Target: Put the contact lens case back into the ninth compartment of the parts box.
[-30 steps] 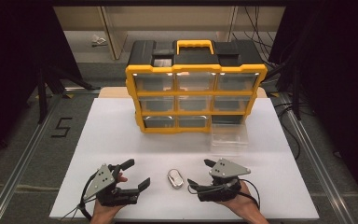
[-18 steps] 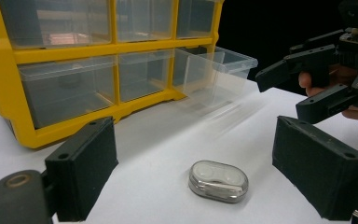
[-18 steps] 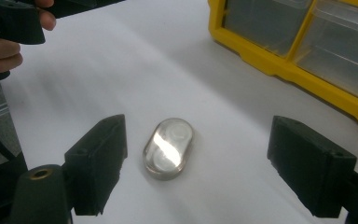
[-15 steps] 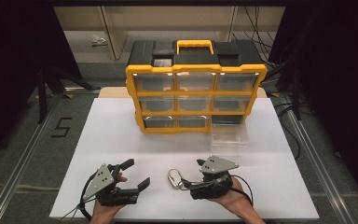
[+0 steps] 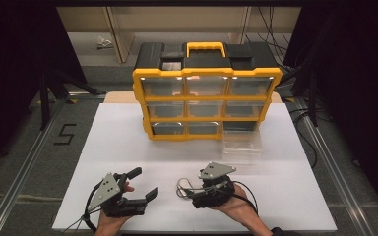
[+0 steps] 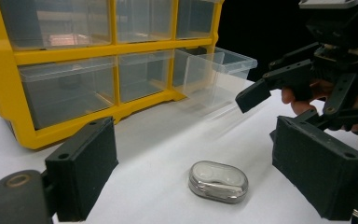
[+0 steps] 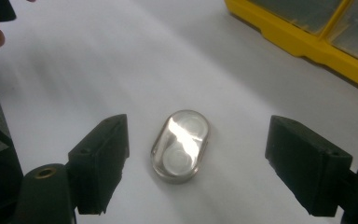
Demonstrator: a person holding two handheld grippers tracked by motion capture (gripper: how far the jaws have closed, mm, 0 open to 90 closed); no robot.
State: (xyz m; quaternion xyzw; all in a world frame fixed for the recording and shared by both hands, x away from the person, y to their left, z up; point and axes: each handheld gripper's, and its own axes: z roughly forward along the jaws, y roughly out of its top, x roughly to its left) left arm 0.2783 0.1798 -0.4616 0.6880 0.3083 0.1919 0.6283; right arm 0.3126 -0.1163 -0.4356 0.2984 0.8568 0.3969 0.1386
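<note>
While a person's two hands rest at the near edge of a white table [image 5: 128, 142], the left gripper [image 5: 140, 183] lies there with its black jaws spread wide and nothing between them, one jaw lifted off the surface and the other lower, toward the middle of the table. Just to its right, the right gripper [image 5: 183, 187] points leftward, a grey three-cornered plate on its top, its jaws likewise parted wide and holding nothing. Between those jaws, flat on the tabletop and touching neither pad, sits a small oval case [image 7: 180, 145] with a clear lid and a silvery rim, two round shapes visible through the lid; from the left gripper view the same case lies on the table between and beyond that gripper's own open jaws, with the right gripper just beyond it at the right. From above, the case is mostly hidden by the right gripper's front. Farther out, near the middle of the table, a clear plastic drawer [image 5: 241, 142] stands on the surface, pulled out from the lower right corner of a yellow-framed organizer [image 5: 142, 93] and just in front of it. The organizer stands upright, with three rows of clear drawers, a black top and a yellow carrying handle. Beyond the table lie grey floor, metal rails and dark curtains to either side.
</note>
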